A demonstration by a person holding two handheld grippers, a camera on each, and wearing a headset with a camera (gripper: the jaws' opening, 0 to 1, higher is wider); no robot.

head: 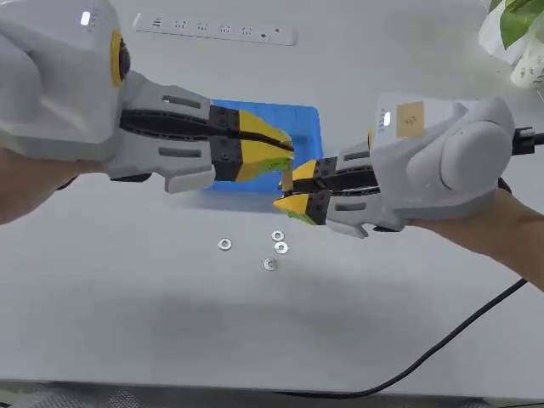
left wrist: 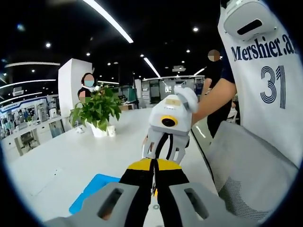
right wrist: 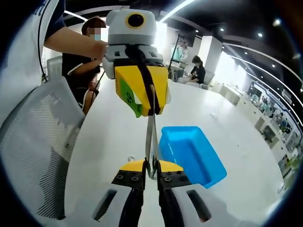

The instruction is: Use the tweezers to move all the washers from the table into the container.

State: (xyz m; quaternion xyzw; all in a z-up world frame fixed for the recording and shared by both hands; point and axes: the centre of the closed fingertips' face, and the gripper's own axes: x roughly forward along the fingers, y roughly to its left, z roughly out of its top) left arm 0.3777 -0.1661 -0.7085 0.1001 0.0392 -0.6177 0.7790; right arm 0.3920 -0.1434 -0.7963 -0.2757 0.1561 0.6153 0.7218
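Observation:
Several small metal washers (head: 270, 265) lie loose on the white table (head: 127, 323), just in front of the blue container (head: 302, 127). Thin steel tweezers (right wrist: 151, 135) run between the two grippers, held above the table. My left gripper (head: 276, 149) comes in from the left over the container's near edge and is shut on one end of the tweezers. My right gripper (head: 293, 191) faces it from the right and is shut on the other end (right wrist: 151, 171). From the right gripper view the left gripper (right wrist: 144, 94) points straight down at me, with the container (right wrist: 189, 153) to its right.
A white power strip (head: 217, 30) lies at the table's far edge and a potted plant (head: 518, 25) stands at the far right corner. A black cable (head: 442, 348) trails off the front right. A mesh chair (right wrist: 33, 156) and people stand beside the table.

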